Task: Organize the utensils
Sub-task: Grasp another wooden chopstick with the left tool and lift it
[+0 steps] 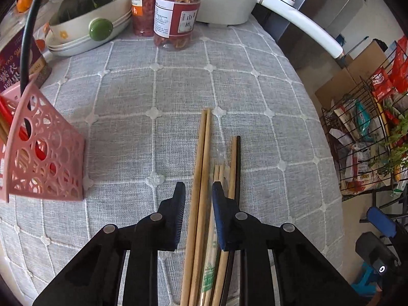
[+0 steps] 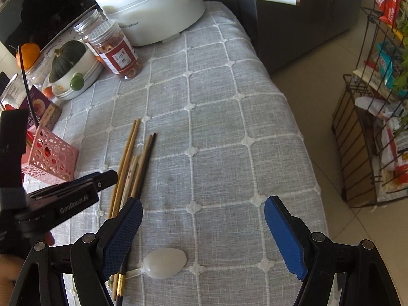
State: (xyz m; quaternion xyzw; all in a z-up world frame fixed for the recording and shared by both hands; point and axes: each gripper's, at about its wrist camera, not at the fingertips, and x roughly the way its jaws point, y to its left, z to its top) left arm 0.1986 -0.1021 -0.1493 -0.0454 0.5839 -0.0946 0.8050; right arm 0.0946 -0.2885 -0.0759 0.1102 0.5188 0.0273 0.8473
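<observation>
Several chopsticks lie together on the grey checked tablecloth [image 1: 178,89]. My left gripper [image 1: 199,186] points down over them, jaws narrow, straddling a pair of long wooden chopsticks [image 1: 202,153]. A strip of cloth still shows between the left pad and the pair, so it is open. Just right of that lie a wooden and a black chopstick [image 1: 236,158] and a paper-wrapped pair [image 1: 219,176]. My right gripper [image 2: 204,201] hangs wide open above bare cloth, its left finger over the black chopstick [image 2: 146,158]. A white plastic spoon [image 2: 165,262] lies below it. The left gripper [image 2: 107,178] shows side-on there.
A pink perforated holder [image 1: 48,158] with red chopsticks inside stands at the left. At the back are stacked bowls holding a green squash [image 1: 86,12], two jars [image 1: 176,17] and a white pot [image 2: 153,12] with a long handle. Past the table's right edge stands a wire rack [image 2: 369,127].
</observation>
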